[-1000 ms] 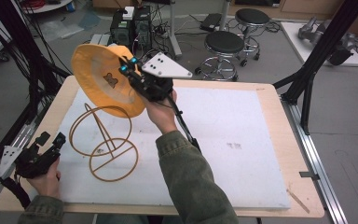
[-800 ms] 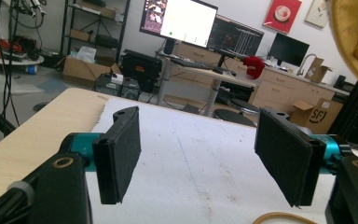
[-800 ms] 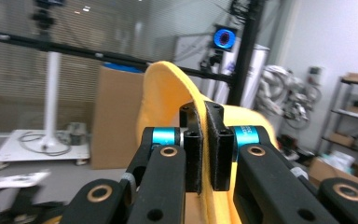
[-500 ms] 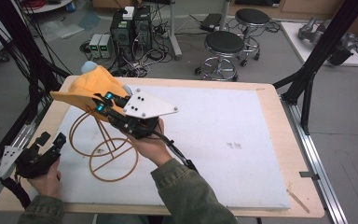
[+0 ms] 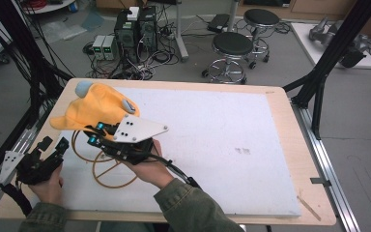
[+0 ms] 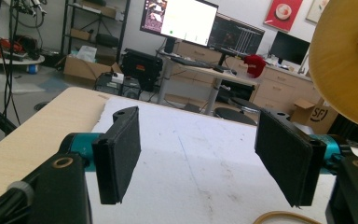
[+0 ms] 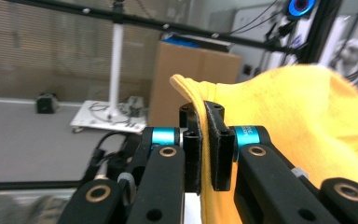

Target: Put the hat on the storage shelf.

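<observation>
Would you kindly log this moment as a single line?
right tongs: shut on yellow hat brim | hat: over wire stand | left tongs: open, nothing between them | surface: white mat

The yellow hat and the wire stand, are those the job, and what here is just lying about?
In the job:
yellow hat, pinched in the right tool
wire stand beneath it
left tool, open, idle

Lying about:
stools
computers
cardboard box
</observation>
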Demonstrator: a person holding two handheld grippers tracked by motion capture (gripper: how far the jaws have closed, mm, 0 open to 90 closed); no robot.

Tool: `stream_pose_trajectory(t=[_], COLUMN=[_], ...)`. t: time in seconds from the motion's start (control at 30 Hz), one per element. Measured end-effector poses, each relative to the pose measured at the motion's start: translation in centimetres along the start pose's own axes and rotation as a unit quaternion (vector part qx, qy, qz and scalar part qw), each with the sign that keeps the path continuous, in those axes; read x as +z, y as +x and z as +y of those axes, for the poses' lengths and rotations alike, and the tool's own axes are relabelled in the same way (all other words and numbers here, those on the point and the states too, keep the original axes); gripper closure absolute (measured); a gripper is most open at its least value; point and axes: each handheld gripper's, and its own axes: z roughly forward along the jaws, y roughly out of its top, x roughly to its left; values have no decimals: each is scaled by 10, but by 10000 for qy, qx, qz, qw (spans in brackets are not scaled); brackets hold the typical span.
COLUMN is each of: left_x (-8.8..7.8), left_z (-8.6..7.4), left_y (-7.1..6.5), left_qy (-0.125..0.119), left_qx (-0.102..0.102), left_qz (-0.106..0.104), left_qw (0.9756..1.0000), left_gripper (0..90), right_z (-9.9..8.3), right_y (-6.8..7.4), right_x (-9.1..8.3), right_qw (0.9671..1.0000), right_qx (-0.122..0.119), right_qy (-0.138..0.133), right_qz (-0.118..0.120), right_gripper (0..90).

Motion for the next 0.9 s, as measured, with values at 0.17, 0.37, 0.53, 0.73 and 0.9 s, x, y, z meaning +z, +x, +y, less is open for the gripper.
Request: stream_pose_trajectory(t=[0.17, 0.37, 0.53, 0.73, 0.9], left_x=[0, 0, 0, 0, 0], left_z=[0, 0, 0, 0, 0], left_y=[1, 1, 1, 1, 1], left_qy=[-8, -6, 0, 5, 10], left_qx=[-22, -29, -22, -43, -57], left_qz=[13, 15, 10, 16, 15], left_qw=[10000, 10000, 10000, 10000, 10000], left_gripper=[315, 315, 314, 314, 315], right_z=[-9, -24, -32, -43, -47], right_y=[9, 14, 16, 23, 23], right_x=[4, 5, 6, 12, 13], right_qw=[9999, 9992, 9986, 9968, 9958], right_qx=[75, 267, 349, 294, 328], right_qy=[53, 139, 193, 570, 695], right_qz=[118, 281, 349, 476, 490], right_gripper=[857, 854, 852, 849, 845])
